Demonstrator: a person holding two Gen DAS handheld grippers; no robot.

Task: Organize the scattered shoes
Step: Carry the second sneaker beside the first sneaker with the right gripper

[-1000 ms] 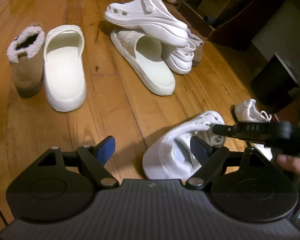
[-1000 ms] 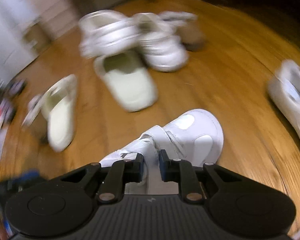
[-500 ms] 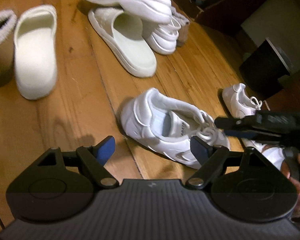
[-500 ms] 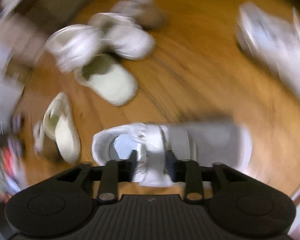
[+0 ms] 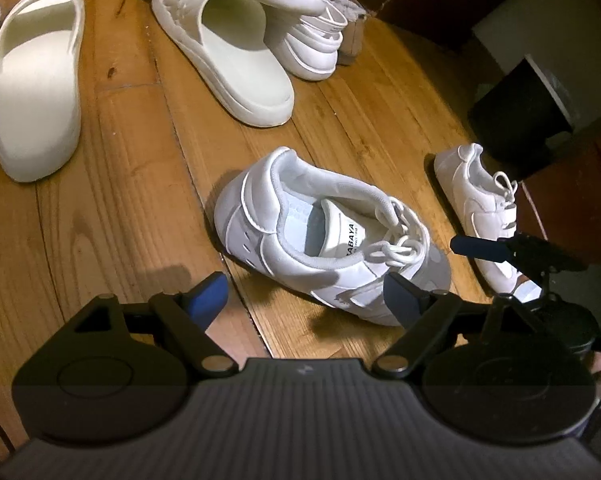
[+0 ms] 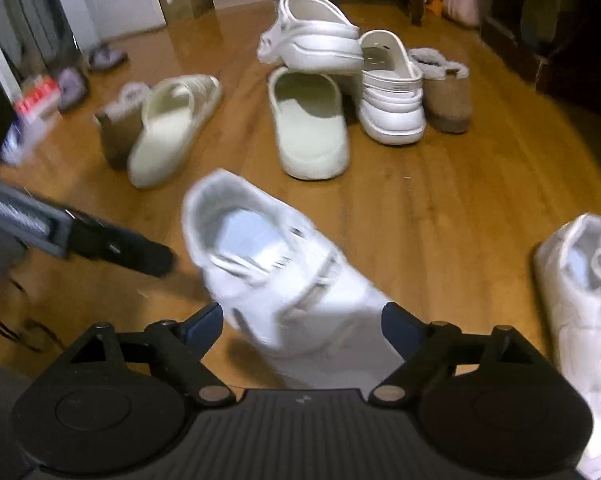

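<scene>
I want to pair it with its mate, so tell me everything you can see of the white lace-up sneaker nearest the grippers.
The white sneaker is a low-top that looks like smooth leather, with grey panels, a padded grey-lined collar, a printed tongue label and white laces tied in a bow. It stands upright on its sole on the wooden floor, heel toward the slides. The right gripper, whose jaws have just been opening, straddles its toe end without its pads pressing on it. Its likely mate, a second white sneaker, lies apart.
</scene>
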